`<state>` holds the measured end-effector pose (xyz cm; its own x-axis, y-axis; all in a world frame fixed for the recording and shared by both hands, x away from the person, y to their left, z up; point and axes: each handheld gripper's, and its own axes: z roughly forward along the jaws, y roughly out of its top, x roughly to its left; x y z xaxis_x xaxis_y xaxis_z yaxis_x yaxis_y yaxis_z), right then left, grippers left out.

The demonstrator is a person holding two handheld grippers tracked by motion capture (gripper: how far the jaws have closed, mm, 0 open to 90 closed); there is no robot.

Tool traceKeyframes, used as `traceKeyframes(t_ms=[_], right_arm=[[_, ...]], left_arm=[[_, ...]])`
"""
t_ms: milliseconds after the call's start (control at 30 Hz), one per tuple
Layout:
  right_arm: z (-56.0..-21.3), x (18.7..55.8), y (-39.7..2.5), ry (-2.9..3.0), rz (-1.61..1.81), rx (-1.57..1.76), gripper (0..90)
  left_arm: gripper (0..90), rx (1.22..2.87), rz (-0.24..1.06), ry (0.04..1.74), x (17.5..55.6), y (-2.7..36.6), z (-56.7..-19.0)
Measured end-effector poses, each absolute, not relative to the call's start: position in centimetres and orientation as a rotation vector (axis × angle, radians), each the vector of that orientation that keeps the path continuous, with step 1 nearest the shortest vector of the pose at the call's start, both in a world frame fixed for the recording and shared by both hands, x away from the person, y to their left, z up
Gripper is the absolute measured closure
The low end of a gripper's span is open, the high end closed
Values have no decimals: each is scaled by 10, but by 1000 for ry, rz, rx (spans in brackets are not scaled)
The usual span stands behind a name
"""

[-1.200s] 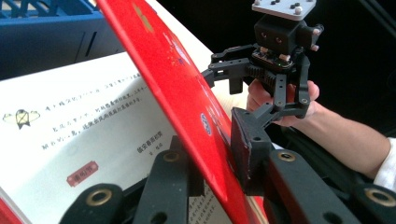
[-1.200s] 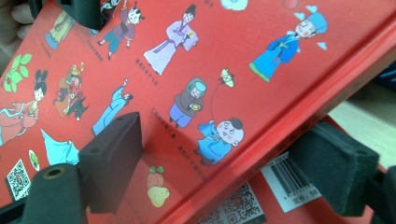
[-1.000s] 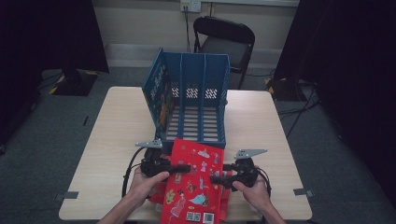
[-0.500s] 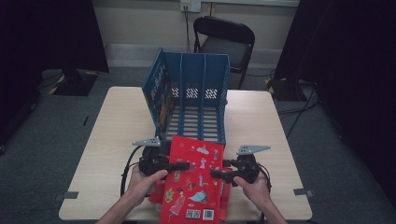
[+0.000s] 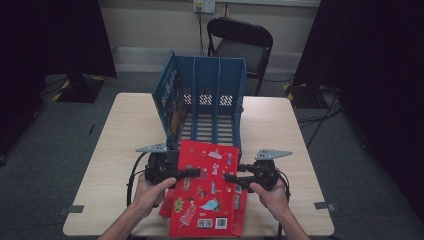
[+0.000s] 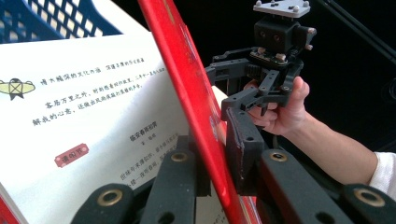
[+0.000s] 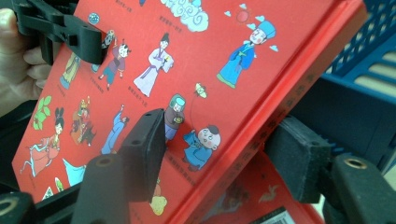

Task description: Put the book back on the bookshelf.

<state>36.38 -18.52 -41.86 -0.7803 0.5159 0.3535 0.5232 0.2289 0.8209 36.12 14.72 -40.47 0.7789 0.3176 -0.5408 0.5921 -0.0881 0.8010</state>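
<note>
a pale wooden table (image 5: 120,150) carries a blue slotted file rack (image 5: 210,100) at its middle, open toward the near side, with a folding chair (image 5: 245,42) beyond the far edge. in front of the rack, at the near middle of the table, a red picture book (image 5: 205,192) is held tilted, its far edge just at the rack's mouth; another red book (image 7: 252,196) lies beneath it. the left gripper (image 5: 192,172) comes in from the left and pinches the book's front cover (image 6: 196,107) between its jaws, white pages showing on the inner side. the right gripper (image 5: 231,178) reaches from the right with its jaws spread either side of the book's spine edge, one pad (image 7: 144,144) lying on the cover, the other pad (image 7: 299,158) just beside the spine, not clamped.
</note>
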Motion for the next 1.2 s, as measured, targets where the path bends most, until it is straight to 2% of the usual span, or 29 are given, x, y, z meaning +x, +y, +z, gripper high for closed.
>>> traceKeyframes(t_ms=[400, 667, 733, 833, 1000, 1100, 1200], right_arm=[[-398, 371, -191, -2495, -1723, -1049, 422], [-383, 371, -201, -2515, -1806, -1053, 486], [-380, 370, -204, -2499, -1844, -1044, 524], [-374, 366, -205, -2485, -1869, -983, 530], [-381, 362, -195, -2503, -1783, -879, 555], [-397, 362, -182, -2523, -1665, -849, 509], [-408, 366, -180, -2462, -1676, -886, 547]], left_arm=[[816, 1703, -189, 661, 368, 137, -386], [824, 1700, -148, 612, 372, 130, -377], [816, 1708, -135, 612, 372, 131, -378], [793, 1710, -145, 611, 368, 134, -383], [788, 1730, -176, 582, 359, 137, -392], [782, 1769, -169, 601, 357, 138, -398], [782, 1746, -199, 627, 360, 143, -403]])
